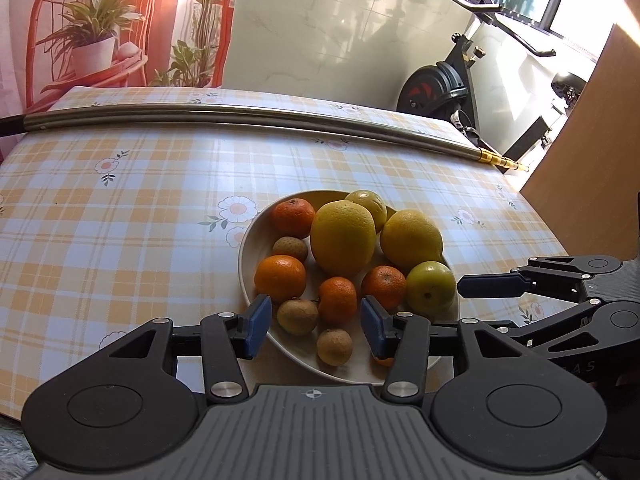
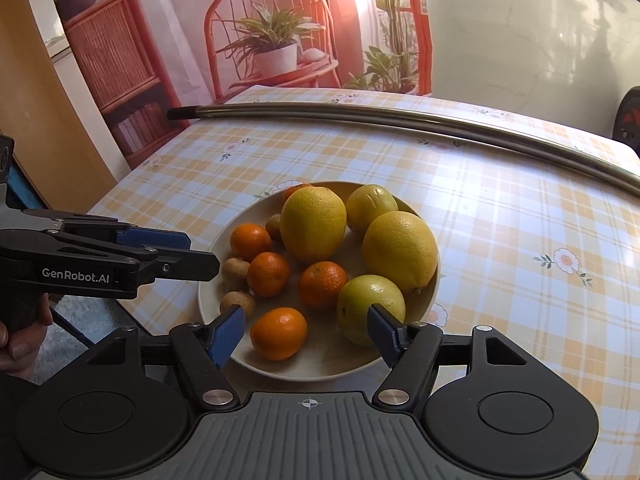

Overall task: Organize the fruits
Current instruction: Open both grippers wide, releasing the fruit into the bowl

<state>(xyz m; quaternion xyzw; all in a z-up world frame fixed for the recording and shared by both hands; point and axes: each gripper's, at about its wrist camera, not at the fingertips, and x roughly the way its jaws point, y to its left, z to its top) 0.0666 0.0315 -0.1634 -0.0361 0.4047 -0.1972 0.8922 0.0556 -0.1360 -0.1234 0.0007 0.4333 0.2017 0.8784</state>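
Looking along my left hand-held gripper, I see its two blue fingers spread wide apart, holding nothing. Right in front of them sits a pale bowl on the checked table. The bowl's near edge is just under my fingers. Between the fingers I see a small orange and two little brown fruits. Farther ahead are two big yellow fruits, and a green one lies ahead to the right. My right hand-held gripper pokes in from the right, beside the bowl. A long metal pole lies across the far side of the table.

From my right hand-held gripper, the fingers are also wide open and empty. The same bowl is just ahead. A small orange sits between the fingers, and the green fruit is by the right finger. My left hand-held gripper reaches in from the left, at the bowl's edge, and my hand holds its handle.
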